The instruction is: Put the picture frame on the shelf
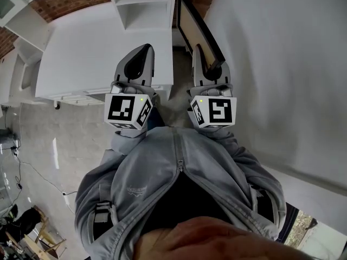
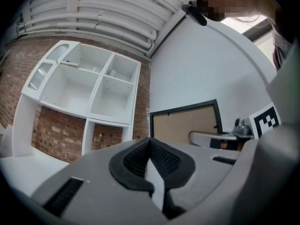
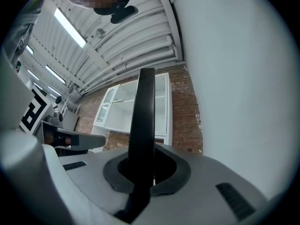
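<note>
One picture frame (image 3: pixel 143 125), black-rimmed with a brown backing board, was in the air, not yet on the shelf. It was pinched at its rim by the right hand-held gripper (image 3: pixel 146 170), and it projected ahead of those jaws, standing on edge with its backing turned toward the left side.

The left hand-held gripper (image 2: pixel 150 158) rode just beside the frame with its jaws pressed together on nothing.

Ahead and somewhat to the left stood the white shelf unit (image 2: pixel 100 90), its open compartments backed against a brick wall (image 2: pixel 51 125). A plain white wall (image 1: pixel 282 64) ran close along the right of the frame.

The step in hand appeared to be the carry toward the shelf.

- **Grip:** The pinch should hold firm, since only one rim was held and the long free end could swing or lever out of the pads.
- **Approach:** The frame should stay on edge and clear of the white wall.
- **Entry:** It should be squared to one compartment before going in, so that no corner struck a divider.
- **Release:** The lower edge should be settled on the shelf board and the top leaned back before the jaws let go.
- **Left gripper:** It could steady the free edge during release.
</note>
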A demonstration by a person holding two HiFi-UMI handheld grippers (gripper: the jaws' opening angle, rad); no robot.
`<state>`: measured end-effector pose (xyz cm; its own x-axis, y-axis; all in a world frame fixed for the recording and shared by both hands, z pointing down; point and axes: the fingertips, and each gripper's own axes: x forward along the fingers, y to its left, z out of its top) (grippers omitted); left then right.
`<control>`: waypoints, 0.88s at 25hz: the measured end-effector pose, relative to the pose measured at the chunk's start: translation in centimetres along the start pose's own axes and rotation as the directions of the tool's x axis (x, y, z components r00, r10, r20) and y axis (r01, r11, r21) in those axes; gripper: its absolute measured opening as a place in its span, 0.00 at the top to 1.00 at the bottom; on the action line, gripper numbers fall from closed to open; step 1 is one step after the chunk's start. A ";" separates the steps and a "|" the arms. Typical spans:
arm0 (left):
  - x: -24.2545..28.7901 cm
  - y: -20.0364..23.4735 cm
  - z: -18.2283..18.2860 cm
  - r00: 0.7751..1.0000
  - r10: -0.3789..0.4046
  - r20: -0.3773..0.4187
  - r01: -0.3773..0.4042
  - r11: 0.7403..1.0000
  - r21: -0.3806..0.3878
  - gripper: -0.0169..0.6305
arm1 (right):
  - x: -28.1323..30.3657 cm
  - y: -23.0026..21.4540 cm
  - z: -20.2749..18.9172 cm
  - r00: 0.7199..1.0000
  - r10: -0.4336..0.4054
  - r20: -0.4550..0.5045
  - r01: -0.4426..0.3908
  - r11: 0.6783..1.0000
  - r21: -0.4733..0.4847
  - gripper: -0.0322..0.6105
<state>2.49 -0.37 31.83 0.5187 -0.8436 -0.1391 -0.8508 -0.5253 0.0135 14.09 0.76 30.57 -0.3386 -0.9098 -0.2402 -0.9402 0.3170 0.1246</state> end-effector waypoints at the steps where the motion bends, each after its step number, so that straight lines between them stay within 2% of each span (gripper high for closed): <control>1: 0.7 0.8 -0.1 1.000 0.000 0.001 0.000 1.000 0.002 0.96 | 1.1 0.0 -0.2 1.000 0.001 0.003 -0.001 1.000 -0.002 0.90; 7: 7.7 9.0 -0.8 1.000 -0.007 0.002 0.007 1.000 -0.001 0.96 | 11.7 0.1 -2.4 1.000 0.006 0.007 -0.006 1.000 -0.007 0.90; 14: 13.0 13.3 -0.2 0.999 -0.043 0.010 0.043 0.999 0.002 0.96 | 18.2 -0.9 -1.4 0.999 -0.012 0.053 0.012 1.000 -0.009 0.90; 22: 18.3 18.5 1.3 0.996 -0.089 0.019 0.089 0.996 0.014 0.96 | 25.0 -1.0 -1.3 0.997 -0.060 0.049 0.062 0.997 -0.052 0.90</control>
<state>-3.85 -25.42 28.24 0.5907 -0.7912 -0.1585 -0.8025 -0.5966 -0.0131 6.63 -22.61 25.68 -0.2830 -0.9130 -0.2939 -0.9563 0.2452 0.1591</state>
